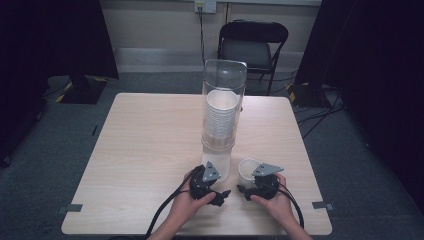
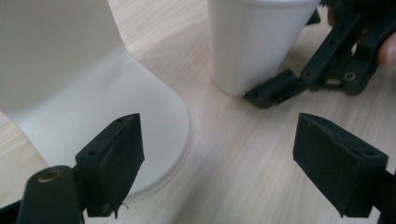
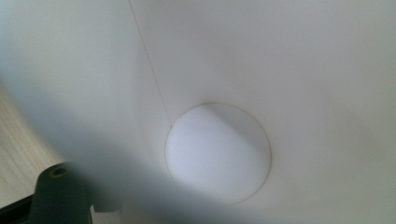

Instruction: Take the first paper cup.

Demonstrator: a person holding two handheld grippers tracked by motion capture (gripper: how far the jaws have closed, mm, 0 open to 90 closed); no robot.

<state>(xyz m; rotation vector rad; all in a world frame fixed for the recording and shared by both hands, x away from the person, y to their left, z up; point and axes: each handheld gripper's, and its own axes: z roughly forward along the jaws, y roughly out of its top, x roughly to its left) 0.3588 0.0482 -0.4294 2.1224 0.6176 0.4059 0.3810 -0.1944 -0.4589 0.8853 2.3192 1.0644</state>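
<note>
One cup (image 1: 248, 170) is out of the dispenser (image 1: 223, 80) and stands upright on the table (image 1: 145, 150), just right of the dispenser's foot, so by my reading we're at the set-down. The right gripper (image 1: 242, 190) is right at it, and its own view looks straight down into the cup's white bottom (image 3: 217, 151), one jaw outside the wall. Pinching the rim or already loose? I can't tell, because the other jaw is hidden. The left gripper (image 2: 217, 140) hangs over bare wood beside the dispenser's foot (image 2: 93, 93), jaws spread, nothing between them.

Next, I'd say, the right hand needs to come clear without tipping that light cup. The left could then go for the next one from the stack (image 1: 221, 117).

Hard to read: the dispenser's outlet sits behind the left gripper, and the cup's rim is cut off in the left gripper view.
</note>
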